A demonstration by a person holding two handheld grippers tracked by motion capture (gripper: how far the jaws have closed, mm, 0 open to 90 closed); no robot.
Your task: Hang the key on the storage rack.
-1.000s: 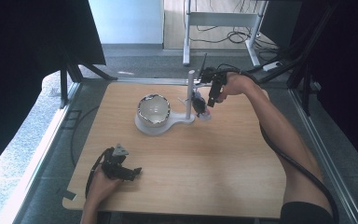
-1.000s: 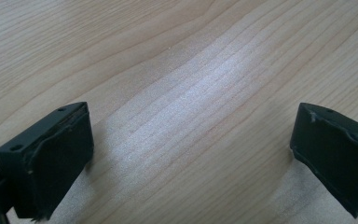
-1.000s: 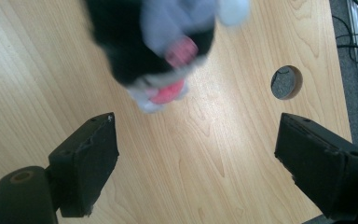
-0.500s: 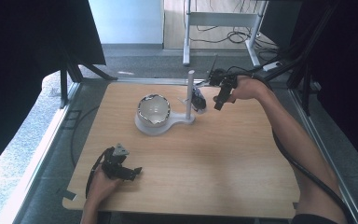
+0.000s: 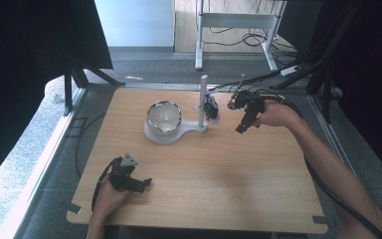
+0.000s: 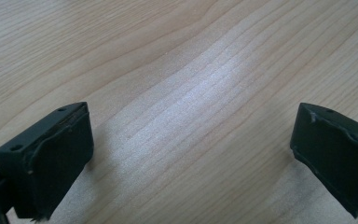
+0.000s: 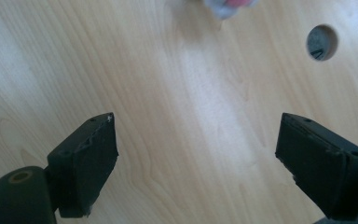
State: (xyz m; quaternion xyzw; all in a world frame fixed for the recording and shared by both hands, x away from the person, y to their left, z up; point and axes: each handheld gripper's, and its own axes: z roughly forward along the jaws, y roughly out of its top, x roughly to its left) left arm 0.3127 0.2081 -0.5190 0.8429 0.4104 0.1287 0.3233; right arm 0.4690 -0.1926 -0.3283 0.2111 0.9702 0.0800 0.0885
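The left gripper (image 5: 140, 183) is resting at about 7 o'clock on the table (image 5: 229, 184), unmoved since a second ago, jaws spread over bare pale wood grain with nothing between them. The right gripper (image 5: 240, 127) is now hanging at about 2 o'clock, having drawn back rightward from the stand (image 5: 202, 102) it was beside; its matte black jaws are standing apart and empty. That suggests the small dark object (image 5: 210, 108) hanging against the post at about 1 o'clock has been let go. The stand is white, a slim upright post on a rounded base carrying a glossy round bowl (image 5: 163, 117).
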